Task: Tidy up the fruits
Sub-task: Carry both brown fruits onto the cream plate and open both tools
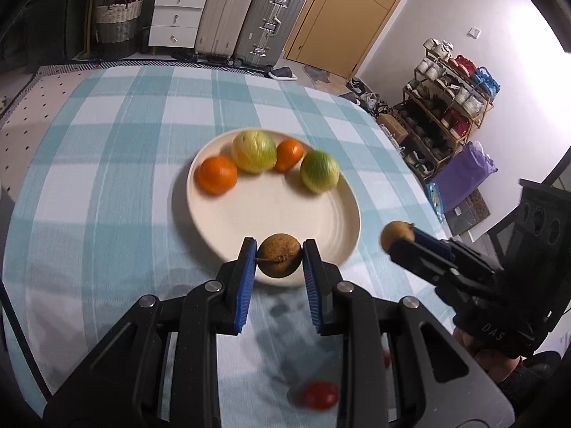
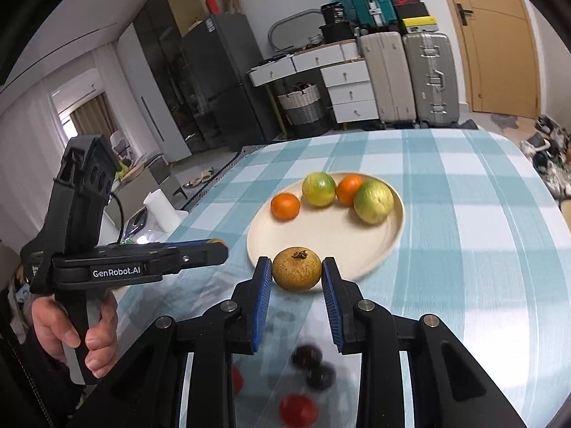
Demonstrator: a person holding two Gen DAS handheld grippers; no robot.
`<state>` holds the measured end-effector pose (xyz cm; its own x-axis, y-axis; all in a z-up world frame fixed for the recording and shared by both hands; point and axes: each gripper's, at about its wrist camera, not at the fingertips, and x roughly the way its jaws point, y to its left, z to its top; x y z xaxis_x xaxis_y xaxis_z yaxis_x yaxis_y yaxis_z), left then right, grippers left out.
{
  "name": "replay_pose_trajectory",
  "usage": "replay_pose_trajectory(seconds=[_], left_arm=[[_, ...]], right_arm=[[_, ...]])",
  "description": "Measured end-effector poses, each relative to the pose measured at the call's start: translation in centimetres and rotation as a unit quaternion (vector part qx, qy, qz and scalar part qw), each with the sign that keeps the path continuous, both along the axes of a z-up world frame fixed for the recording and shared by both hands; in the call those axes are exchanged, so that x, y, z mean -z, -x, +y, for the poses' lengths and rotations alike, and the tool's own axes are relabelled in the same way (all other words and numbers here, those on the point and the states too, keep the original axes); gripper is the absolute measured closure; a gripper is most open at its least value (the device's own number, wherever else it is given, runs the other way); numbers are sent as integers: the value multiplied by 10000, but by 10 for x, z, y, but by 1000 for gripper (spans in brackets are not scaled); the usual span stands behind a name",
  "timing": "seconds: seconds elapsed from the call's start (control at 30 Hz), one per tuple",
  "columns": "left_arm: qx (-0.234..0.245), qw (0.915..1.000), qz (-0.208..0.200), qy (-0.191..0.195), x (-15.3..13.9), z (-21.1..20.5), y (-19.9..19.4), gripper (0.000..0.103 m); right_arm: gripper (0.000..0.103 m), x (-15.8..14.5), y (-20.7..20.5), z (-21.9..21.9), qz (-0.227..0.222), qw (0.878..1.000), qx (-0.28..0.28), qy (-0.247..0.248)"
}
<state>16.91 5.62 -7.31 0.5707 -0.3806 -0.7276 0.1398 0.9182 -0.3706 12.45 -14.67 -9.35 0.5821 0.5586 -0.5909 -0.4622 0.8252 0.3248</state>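
My left gripper (image 1: 279, 255) is shut on a small brown round fruit (image 1: 279, 255), held above the near rim of the cream plate (image 1: 271, 210). My right gripper (image 2: 296, 267) is shut on a second brown fruit (image 2: 296, 268) over the plate's (image 2: 321, 235) near edge; in the left wrist view that fruit (image 1: 397, 236) shows at the right gripper's tip, right of the plate. On the plate lie two oranges (image 1: 217, 174) (image 1: 288, 154) and two yellow-green fruits (image 1: 254, 151) (image 1: 319, 171). The left gripper (image 2: 217, 248) also shows side-on in the right wrist view.
Blurred red fruits (image 1: 319, 395) (image 2: 298, 410) and dark ones (image 2: 307, 356) lie on the blue checked tablecloth (image 1: 107, 164) below the grippers. A person's hand (image 2: 89, 331) holds the left gripper's handle. Suitcases, drawers and a shoe rack (image 1: 449, 103) stand beyond the table.
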Motion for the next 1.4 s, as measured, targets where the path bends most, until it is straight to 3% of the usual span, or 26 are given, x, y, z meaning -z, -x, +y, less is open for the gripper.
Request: replay_pose_trajectory(seconds=[0.2,0.5,0.97,1.0,1.1,1.13,1.4], left_arm=[[28,9998,15,176,1,3,-43,80],[172,9995,197,155,19,0,-90,80],[109,9989,394,223,46,5,-111,79],[85,9989,401,212,45,6,-110,79],[22,9994,308,123,39,9,-104,79],[-1,9995,295,118,37,10,-103,79],[-69,9998,173,15,19,10,-75,77]], right_arm=[[74,-2,-47,7,239,9992,-11,-333],[74,2,-88,28,189,9996,-201,-89],[73,39,-123,43,615,9977,-153,225],[73,41,-125,44,656,9975,-140,228],[50,40,-125,40,595,9980,-61,198],[46,37,-122,38,522,9985,-41,156],[36,16,-99,9,298,9992,254,-57]])
